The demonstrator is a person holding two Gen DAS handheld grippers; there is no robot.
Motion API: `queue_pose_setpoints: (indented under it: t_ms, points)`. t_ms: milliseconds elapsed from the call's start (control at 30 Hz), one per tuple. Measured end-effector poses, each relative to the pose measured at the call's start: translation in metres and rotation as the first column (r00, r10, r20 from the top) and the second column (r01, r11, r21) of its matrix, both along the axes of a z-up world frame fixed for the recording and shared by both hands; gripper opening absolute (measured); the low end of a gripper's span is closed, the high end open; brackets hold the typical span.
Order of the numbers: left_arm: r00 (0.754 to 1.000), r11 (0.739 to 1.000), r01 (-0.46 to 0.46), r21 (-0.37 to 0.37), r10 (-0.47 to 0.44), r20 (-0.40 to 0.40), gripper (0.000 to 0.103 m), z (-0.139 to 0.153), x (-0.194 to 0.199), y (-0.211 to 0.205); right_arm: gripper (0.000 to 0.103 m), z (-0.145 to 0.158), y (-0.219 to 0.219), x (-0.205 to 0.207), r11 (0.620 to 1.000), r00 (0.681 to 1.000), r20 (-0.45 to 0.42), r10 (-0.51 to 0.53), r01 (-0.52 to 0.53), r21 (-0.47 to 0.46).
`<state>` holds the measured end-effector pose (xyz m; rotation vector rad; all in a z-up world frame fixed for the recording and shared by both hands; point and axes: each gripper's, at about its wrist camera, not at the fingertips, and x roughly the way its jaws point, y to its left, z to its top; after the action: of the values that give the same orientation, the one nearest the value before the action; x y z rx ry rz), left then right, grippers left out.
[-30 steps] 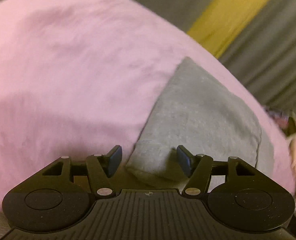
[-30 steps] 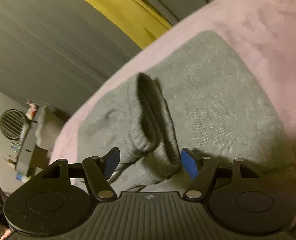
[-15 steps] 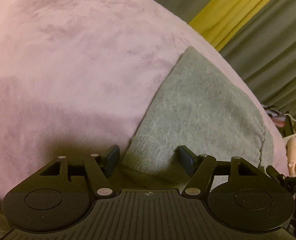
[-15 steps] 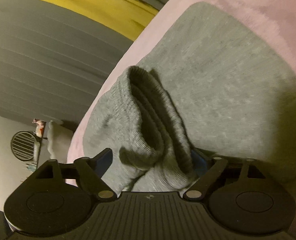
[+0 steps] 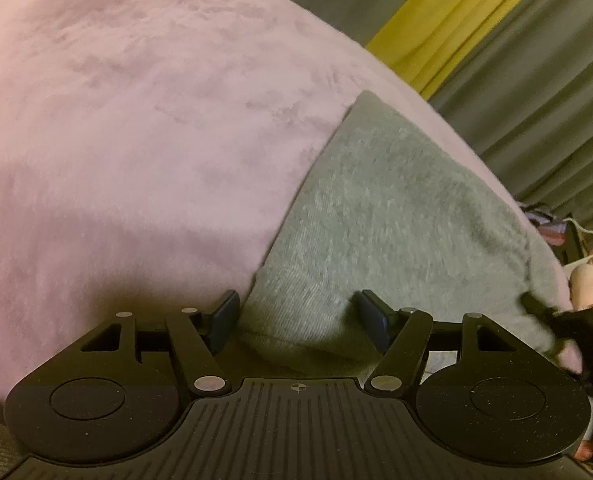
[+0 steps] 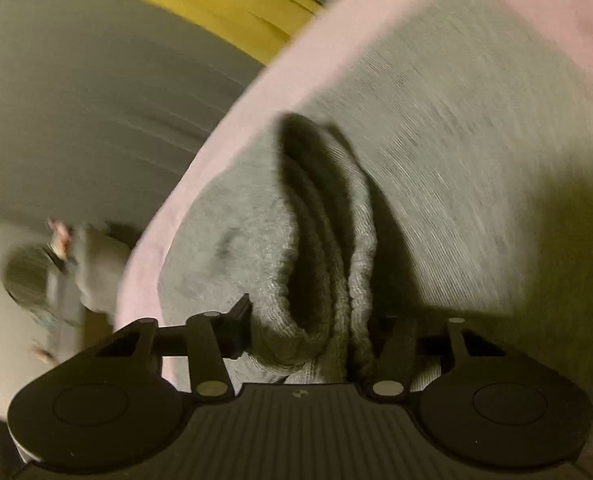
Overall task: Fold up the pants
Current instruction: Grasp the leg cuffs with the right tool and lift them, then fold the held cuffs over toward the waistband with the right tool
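1. Grey knit pants (image 5: 396, 216) folded on pink plush blanket (image 5: 136, 140); ribbed cuff sits between the left gripper (image 5: 296, 316) fingers, spread apart, not pressing.
2. Right gripper (image 6: 312, 332), jaws just closing, clenches bunched ribbed hem.
3. Yellow-and-grey curtain (image 5: 496, 40) at one o'clock.

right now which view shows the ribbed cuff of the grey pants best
The right wrist view: the ribbed cuff stands bunched between the right hand-held gripper fingers, its ribs and folds visible despite blur. The left wrist view shows another ribbed edge of the grey pants, partly shadowed.
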<state>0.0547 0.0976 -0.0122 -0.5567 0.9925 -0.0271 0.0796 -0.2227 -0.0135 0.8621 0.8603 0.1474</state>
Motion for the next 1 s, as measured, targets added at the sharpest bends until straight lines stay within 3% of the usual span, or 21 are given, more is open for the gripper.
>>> queue_pose_setpoints:
  t_ms: [133,267,367,500,600,767,833,867,900,1000]
  points:
    - [0.999,1.000,0.000,-0.025,0.001,0.037,0.072,0.004,-0.003,0.001,0.042,0.040,-0.004,-0.016,0.998,0.989,0.142,-0.038,0.032,0.046]
    - [0.999,1.000,0.004,-0.027,-0.003,0.050,0.072,0.006,-0.004,0.001,0.042,0.055,-0.021,-0.026,0.996,0.981,0.178,-0.081,0.075,0.040]
    - [0.999,1.000,0.009,-0.020,-0.009,0.034,0.072,0.005,-0.002,0.000,0.042,0.043,-0.037,-0.030,0.990,0.981,0.138,-0.138,0.135,0.029]
    - [0.999,0.999,0.033,-0.012,-0.032,0.022,0.072,0.003,0.001,-0.004,0.045,0.013,-0.047,-0.032,0.985,0.987,0.037,-0.155,0.157,-0.071]
    - [0.998,0.998,0.055,0.008,-0.055,0.022,0.073,0.003,0.001,-0.009,0.053,-0.016,-0.056,-0.035,0.982,0.980,-0.062,-0.188,0.190,0.025]
    - [0.996,0.995,0.092,0.035,-0.092,0.014,0.074,0.002,0.004,-0.017,0.069,-0.028,-0.053,-0.032,0.981,0.981,-0.074,-0.177,0.182,0.061]
    - [0.994,0.993,0.109,0.049,-0.110,0.014,0.074,0.001,0.005,-0.022,0.080,-0.029,-0.054,-0.026,0.984,0.985,-0.073,-0.156,0.161,0.077]
    - [0.993,0.991,0.120,0.059,-0.121,0.016,0.074,0.001,0.005,-0.024,0.080,-0.029,-0.059,-0.025,0.985,0.986,-0.073,-0.147,0.153,0.083]
    - [0.991,0.989,0.130,0.065,-0.132,0.019,0.074,0.002,0.004,-0.027,0.079,-0.025,-0.055,-0.021,0.986,0.987,-0.077,-0.141,0.147,0.083]
    - [0.983,0.982,0.173,0.080,-0.177,0.049,0.074,0.007,-0.001,-0.034,0.043,-0.008,-0.048,-0.017,0.989,0.988,-0.061,-0.145,0.146,0.013]
